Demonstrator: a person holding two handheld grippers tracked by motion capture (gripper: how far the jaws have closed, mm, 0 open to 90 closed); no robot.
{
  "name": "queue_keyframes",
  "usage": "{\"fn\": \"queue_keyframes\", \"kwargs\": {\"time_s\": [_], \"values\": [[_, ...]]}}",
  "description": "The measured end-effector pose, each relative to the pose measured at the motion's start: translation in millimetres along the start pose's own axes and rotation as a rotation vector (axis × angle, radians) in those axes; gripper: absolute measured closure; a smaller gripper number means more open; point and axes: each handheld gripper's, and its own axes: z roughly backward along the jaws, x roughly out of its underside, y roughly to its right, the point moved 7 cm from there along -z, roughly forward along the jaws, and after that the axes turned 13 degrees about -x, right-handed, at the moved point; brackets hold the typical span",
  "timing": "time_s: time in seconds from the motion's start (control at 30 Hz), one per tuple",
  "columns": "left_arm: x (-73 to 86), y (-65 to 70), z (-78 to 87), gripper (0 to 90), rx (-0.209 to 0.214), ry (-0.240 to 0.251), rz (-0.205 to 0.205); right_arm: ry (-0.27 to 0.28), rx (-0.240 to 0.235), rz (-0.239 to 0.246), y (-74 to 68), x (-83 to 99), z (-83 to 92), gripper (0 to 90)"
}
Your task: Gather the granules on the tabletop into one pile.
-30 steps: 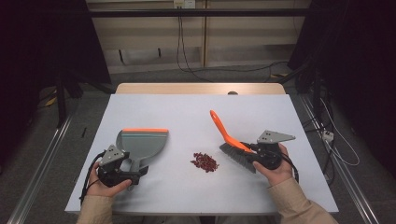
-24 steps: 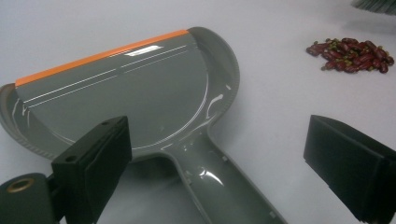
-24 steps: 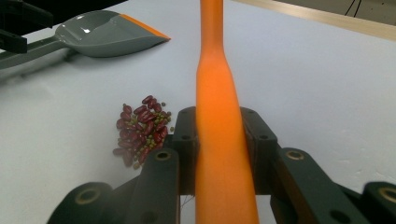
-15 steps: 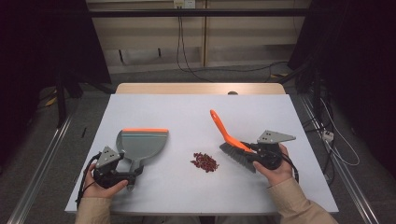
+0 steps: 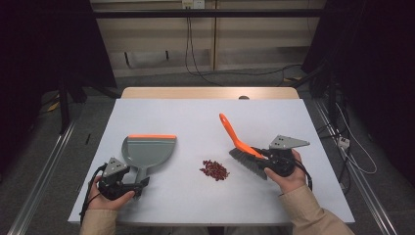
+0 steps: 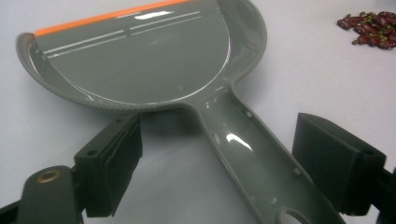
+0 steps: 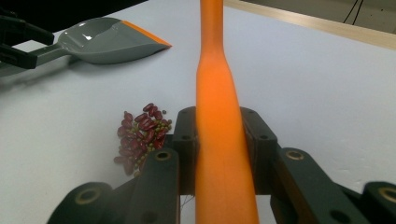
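left gripper sat at the dustpan handle in my high view, one bean pile mid-table. its own view showed jaws spread, just been closing, handle between, untouched; next i'd clamp. right gripper view: jaws pinched one brush.

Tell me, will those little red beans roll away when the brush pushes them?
Probably some will. The beans look small, smooth and loose in a pile on the flat white table, so they may scatter. They seem light, so the brush should move them easily.
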Motion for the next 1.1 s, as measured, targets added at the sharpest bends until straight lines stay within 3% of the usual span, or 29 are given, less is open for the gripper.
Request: {"fn": "queue_keyframes", "kwargs": {"time_s": [0.2, 0.33, 0.63, 0.8, 0.83, 0.93, 1.03, 1.1], "values": [[0.9, -2.7, -0.7, 23.1, -0.014, -0.017, 0.029, 0.0, 0.0, 0.001, -0.1, 0.0, -0.2, 71.3], [-1.0, -11.2, 2.2, 27.7, -0.06, -0.006, 0.032, 0.004, 0.004, 0.0, 0.4, -0.1, 0.4, 71.3], [-8.9, -8.3, -9.8, 41.3, -0.086, -0.017, 0.01, 0.005, 0.004, -0.001, 0.8, 0.1, 0.0, 71.3], [-8.3, -8.0, -12.5, 58.4, -0.104, -0.046, 0.011, 0.003, 0.007, -0.002, 1.5, 1.0, 0.7, 71.3], [-8.8, -9.6, -12.7, 61.0, -0.121, -0.041, 0.006, 0.004, 0.006, -0.002, 1.5, 0.9, 0.8, 71.3], [-10.3, -13.1, -12.2, 62.4, -0.114, -0.037, 0.021, 0.004, 0.006, 0.0, 1.2, 0.7, 0.8, 71.3], [-15.6, -16.2, -9.7, 62.7, -0.107, 0.002, 0.034, 0.005, 0.006, 0.002, 1.0, 0.5, 0.5, 71.3], [-19.0, -17.4, -7.5, 62.7, -0.106, 0.02, 0.011, 0.007, 0.004, 0.0, 1.0, 0.3, 0.5, 71.3]]}}
